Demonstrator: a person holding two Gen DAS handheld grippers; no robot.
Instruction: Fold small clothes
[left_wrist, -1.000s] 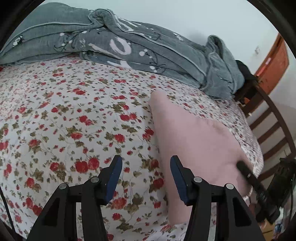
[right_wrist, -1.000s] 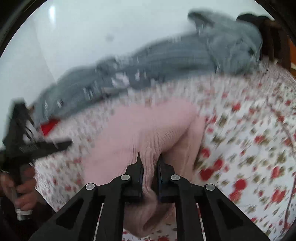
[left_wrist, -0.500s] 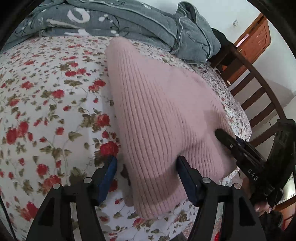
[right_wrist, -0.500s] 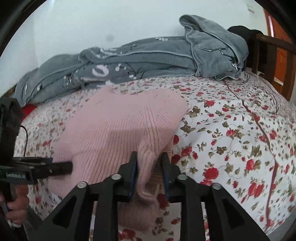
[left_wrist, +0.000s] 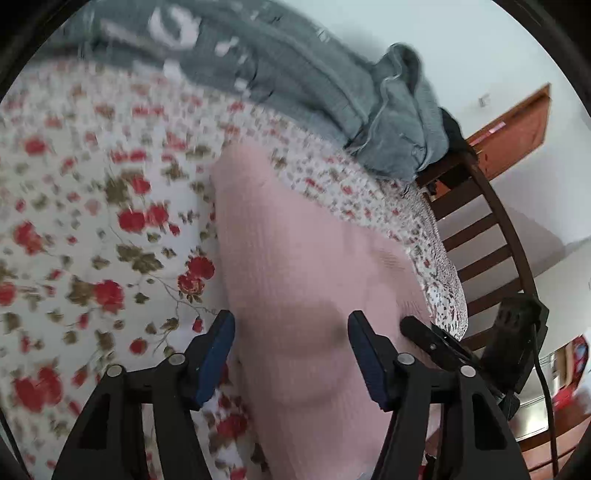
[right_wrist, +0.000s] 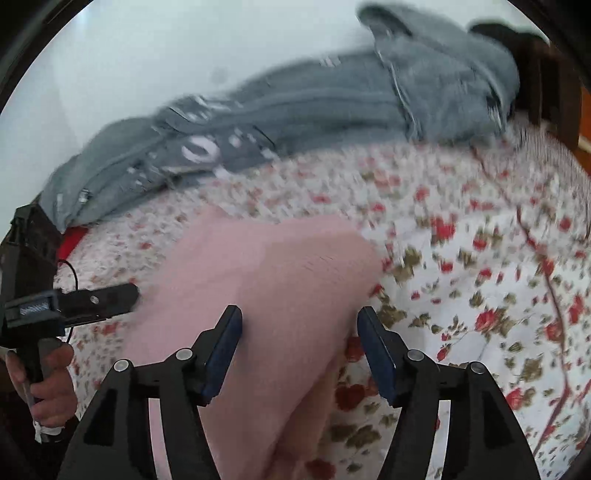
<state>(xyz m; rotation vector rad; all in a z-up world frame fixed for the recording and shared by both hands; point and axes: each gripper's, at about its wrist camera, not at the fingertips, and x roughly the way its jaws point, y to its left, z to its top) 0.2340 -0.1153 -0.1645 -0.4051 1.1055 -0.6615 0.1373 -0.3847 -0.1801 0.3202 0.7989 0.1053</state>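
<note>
Both views are blurred by motion. A pink knitted garment (left_wrist: 295, 280) lies folded on a flowered bedsheet (left_wrist: 92, 229), near the edge of the bed closest to the cameras.

Left gripper (left_wrist: 291, 350): jaws stand apart and have just been closing a little. The garment's near end lies in the gap between them, and neither pad presses on it. Nothing is held.

Right gripper (right_wrist: 299, 347): jaws stand wide and have just been opening. The garment's near corner lies between and below them, and the pads are clear of the knit. Nothing is held.

In the right wrist view the left gripper shows at the left edge, with a hand (right_wrist: 48, 384) around its handle.

A grey blanket (right_wrist: 314, 110) is heaped along the far side of the bed against a white wall (right_wrist: 147, 55). A dark wooden bed rail (left_wrist: 491, 236) stands at the bed's end.
</note>
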